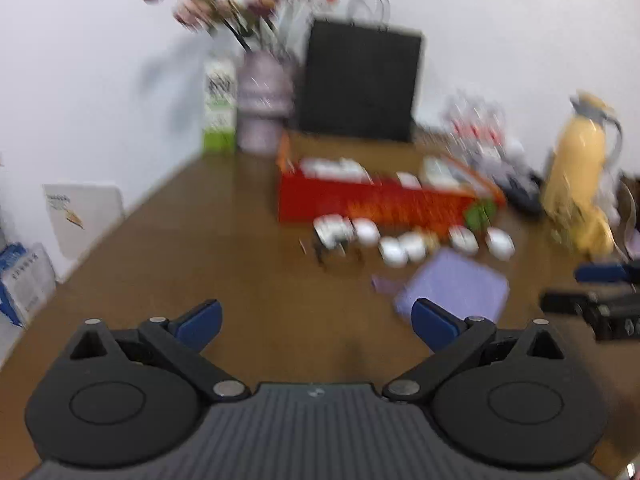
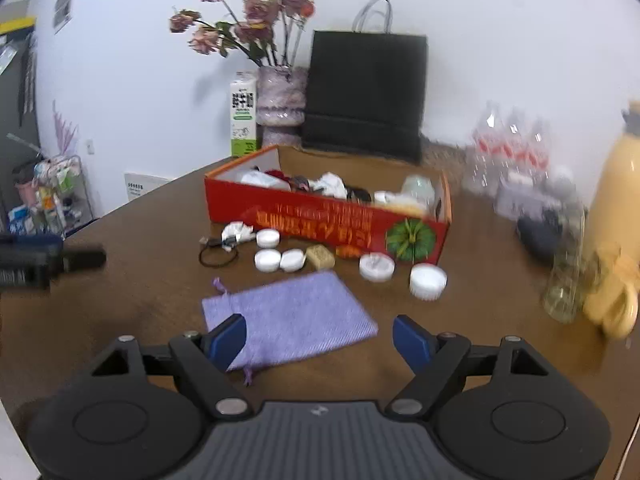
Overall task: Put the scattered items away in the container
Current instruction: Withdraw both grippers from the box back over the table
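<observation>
A red box [image 2: 320, 222] stands on the brown table [image 2: 480, 320], with several items inside; it also shows in the left wrist view [image 1: 360, 204]. In front of it lie several white round tubs [image 2: 427, 280], a tan block [image 2: 320, 257], a black hair tie [image 2: 218, 257], crumpled white paper [image 2: 237, 231] and a purple pouch [image 2: 288, 320]. My right gripper [image 2: 320, 338] is open and empty, just above the pouch's near edge. My left gripper [image 1: 316, 322] is open and empty over bare table, left of the pouch [image 1: 456, 284]. The left wrist view is blurred.
At the back stand a vase of dried flowers [image 2: 280, 96], a carton [image 2: 243, 114] and a black paper bag [image 2: 366, 96]. Plastic bottles [image 2: 512, 148], a glass jar [image 2: 566, 280] and a yellow flask [image 2: 616, 188] stand at the right.
</observation>
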A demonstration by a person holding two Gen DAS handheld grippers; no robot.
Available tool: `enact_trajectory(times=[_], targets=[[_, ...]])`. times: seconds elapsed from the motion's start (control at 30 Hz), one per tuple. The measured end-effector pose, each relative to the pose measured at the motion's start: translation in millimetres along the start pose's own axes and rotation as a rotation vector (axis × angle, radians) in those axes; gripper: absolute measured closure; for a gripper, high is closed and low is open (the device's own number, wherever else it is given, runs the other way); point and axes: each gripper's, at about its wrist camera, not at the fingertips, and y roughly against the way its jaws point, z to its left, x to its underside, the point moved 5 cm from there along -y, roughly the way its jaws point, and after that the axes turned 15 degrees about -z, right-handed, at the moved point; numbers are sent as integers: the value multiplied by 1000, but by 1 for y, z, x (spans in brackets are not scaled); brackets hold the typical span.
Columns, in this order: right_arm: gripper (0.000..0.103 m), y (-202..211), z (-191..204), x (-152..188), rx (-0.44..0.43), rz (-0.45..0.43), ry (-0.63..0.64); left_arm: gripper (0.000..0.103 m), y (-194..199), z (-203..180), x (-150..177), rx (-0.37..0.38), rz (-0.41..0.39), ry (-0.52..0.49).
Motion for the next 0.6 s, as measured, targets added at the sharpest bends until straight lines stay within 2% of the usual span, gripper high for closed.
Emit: enact_trajectory(times=[0.23,0.3,0.37,0.47,0.6], targets=[[23,11,17,32,-1,-2,-27,0,7,-10,8,20,-4,-35],[23,13,20,36,-18,7,-41,0,10,-11,7,28,-37,-5],[23,15,22,38,-19,12,-25,0,9,-15,9,47,-33,18],[23,17,18,39,15,-5,-14,0,6,-24,12,48,-20,-31],[24,12,0,43,51,4,-96,0,7,-34,10,55,-51,-80]])
